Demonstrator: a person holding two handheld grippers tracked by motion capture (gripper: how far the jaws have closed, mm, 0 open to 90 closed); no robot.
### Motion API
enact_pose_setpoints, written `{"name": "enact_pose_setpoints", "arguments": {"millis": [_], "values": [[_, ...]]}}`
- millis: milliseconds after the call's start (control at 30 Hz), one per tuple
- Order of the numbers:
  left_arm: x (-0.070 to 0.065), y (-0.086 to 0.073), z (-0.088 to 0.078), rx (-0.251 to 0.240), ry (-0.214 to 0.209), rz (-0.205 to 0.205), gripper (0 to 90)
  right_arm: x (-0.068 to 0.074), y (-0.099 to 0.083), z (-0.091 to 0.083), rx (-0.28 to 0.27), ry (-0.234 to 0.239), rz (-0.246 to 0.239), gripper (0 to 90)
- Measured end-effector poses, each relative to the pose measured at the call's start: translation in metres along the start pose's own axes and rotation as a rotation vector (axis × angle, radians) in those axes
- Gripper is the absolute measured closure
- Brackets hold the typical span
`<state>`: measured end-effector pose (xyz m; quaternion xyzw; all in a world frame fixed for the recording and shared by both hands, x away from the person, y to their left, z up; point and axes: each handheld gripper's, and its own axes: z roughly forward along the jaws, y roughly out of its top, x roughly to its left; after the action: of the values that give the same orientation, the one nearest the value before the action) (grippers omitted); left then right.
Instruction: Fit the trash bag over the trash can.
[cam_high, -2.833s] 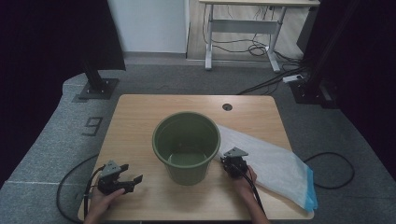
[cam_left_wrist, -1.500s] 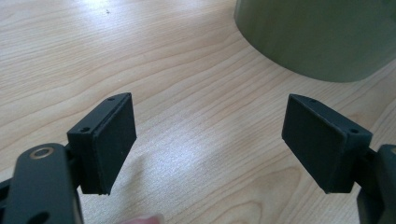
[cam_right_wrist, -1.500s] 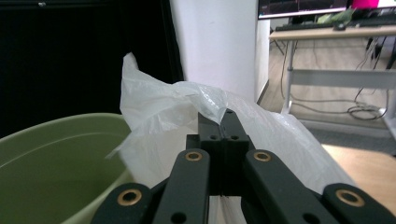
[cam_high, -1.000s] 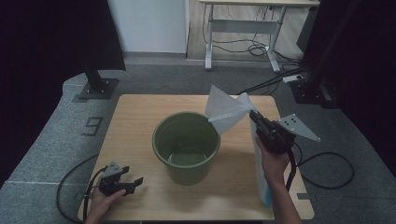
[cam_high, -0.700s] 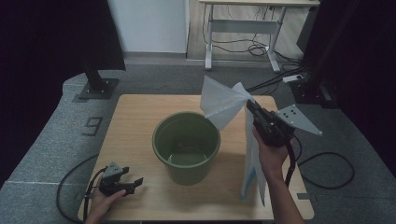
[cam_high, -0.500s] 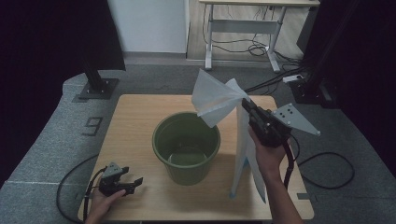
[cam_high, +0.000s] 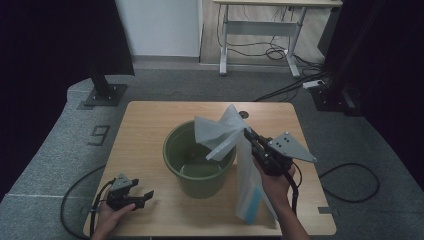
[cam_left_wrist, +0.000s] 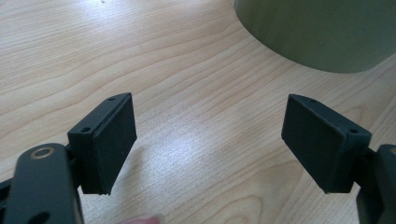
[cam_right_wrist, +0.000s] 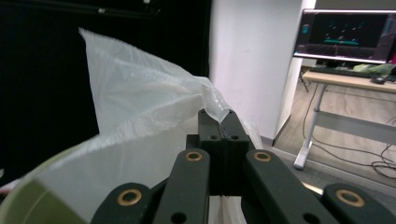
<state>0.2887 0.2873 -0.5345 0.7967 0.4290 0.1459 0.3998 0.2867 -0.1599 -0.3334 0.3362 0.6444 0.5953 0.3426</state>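
Observation:
A green bucket stands in the middle of the wooden table. My right gripper is raised beside the bucket's right rim and is shut on a translucent white plastic bag. The bag's top fans out over the bucket's rim, and its long lower part, with a blue band, hangs down to the table. In the right gripper view the bag is pinched between the closed jaws. My left gripper rests open on the table at the front left; its pads stand wide apart over bare wood, facing the bucket.
A cable trails off the table's front left, another cable lies on the floor at the right. A desk and a black stand are beyond the table's far edge. A small hole marks the tabletop behind the bucket.
The right gripper lifted the bag off the table's right side and carried it left toward the bucket; the bag's top now overlaps the rim. The left gripper stayed put.

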Motion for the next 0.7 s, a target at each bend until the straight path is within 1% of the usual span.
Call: {"name": "enact_pose_setpoints", "arguments": {"millis": [33,67,100,133,167,200,233,267,300,333,367,433,533,633,700], "values": [[0.000,0.000,0.000,0.002,-0.001,-0.001,17.7,0.002,-0.003,0.000,0.007,0.008,-0.005,88.8],[-0.001,0.000,0.000,0.004,-0.004,-0.005,17.3,0.006,-0.007,0.001,0.019,0.026,-0.011,88.8],[-0.001,0.001,0.000,0.005,-0.007,-0.006,17.3,0.006,-0.007,0.001,0.019,0.026,-0.011,88.8],[-0.001,0.001,0.000,0.005,-0.008,-0.007,17.3,0.008,-0.011,0.002,0.029,0.064,0.007,88.8],[-0.001,0.001,-0.001,0.004,-0.009,-0.009,17.3,0.008,-0.011,0.002,0.029,0.064,0.007,88.8],[-0.001,0.001,-0.001,0.003,-0.010,-0.011,17.4,0.010,-0.015,0.003,0.035,0.091,0.008,88.7],[0.000,0.001,0.000,0.003,-0.010,-0.013,17.4,0.013,-0.017,0.003,0.040,0.104,0.000,88.7],[0.000,0.001,-0.001,0.001,-0.014,-0.017,17.4,0.013,-0.017,0.003,0.040,0.104,0.000,88.7],[0.000,0.002,-0.002,-0.008,-0.030,-0.029,17.4,0.014,-0.018,0.004,0.043,0.113,-0.004,88.7],[0.000,0.004,-0.004,-0.021,-0.037,-0.044,17.4,0.019,-0.022,0.007,0.059,0.142,-0.023,88.7],[0.000,0.004,-0.004,-0.021,-0.037,-0.044,17.5,0.019,-0.022,0.007,0.059,0.142,-0.023,88.7],[-0.001,0.006,-0.006,-0.019,-0.025,-0.043,17.7,0.023,-0.025,0.009,0.070,0.160,-0.041,88.7],[-0.002,0.005,-0.006,-0.004,-0.020,-0.037,17.7,0.028,-0.031,0.011,0.088,0.193,-0.039,88.7],[-0.003,0.005,-0.003,0.013,-0.008,-0.027,17.7,0.037,-0.041,0.012,0.111,0.218,-0.027,88.6],[-0.004,0.006,-0.003,0.014,-0.008,-0.025,17.7,0.044,-0.049,0.012,0.125,0.220,-0.044,88.6]]}}
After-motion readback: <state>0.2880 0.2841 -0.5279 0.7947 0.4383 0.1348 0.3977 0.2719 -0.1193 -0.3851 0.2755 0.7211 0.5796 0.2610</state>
